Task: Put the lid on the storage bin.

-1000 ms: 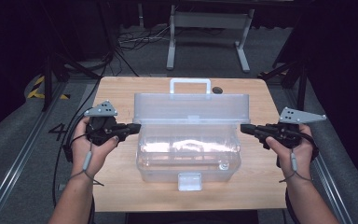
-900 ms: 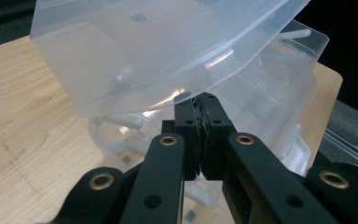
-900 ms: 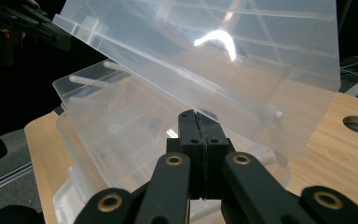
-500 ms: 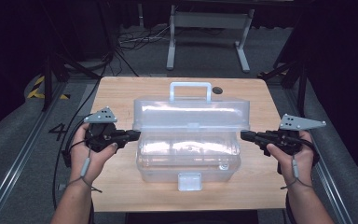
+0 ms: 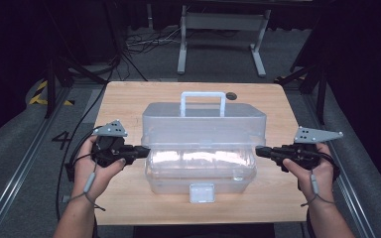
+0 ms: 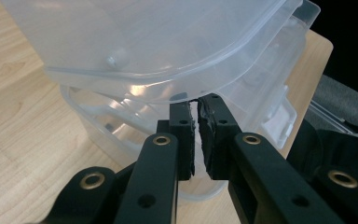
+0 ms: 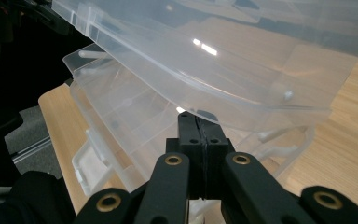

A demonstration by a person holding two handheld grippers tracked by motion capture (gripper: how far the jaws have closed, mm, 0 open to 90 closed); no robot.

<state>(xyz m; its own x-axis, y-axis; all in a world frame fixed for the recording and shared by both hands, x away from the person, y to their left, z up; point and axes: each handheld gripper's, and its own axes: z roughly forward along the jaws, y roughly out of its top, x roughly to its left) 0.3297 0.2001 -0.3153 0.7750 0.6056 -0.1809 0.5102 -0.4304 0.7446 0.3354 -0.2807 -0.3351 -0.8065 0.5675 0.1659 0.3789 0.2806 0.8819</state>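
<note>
Two tools meet a clear plastic box [image 5: 201, 148] in the middle of the bench [image 5: 129, 99]. Its lid [image 5: 203, 121] is tipped up. The left tool [image 5: 141, 151] sits at the box's left end, its jaws a thin gap apart, just opening a little. The right tool [image 5: 259, 151] at the right end is squeezed tight together under the lid's edge.
</note>
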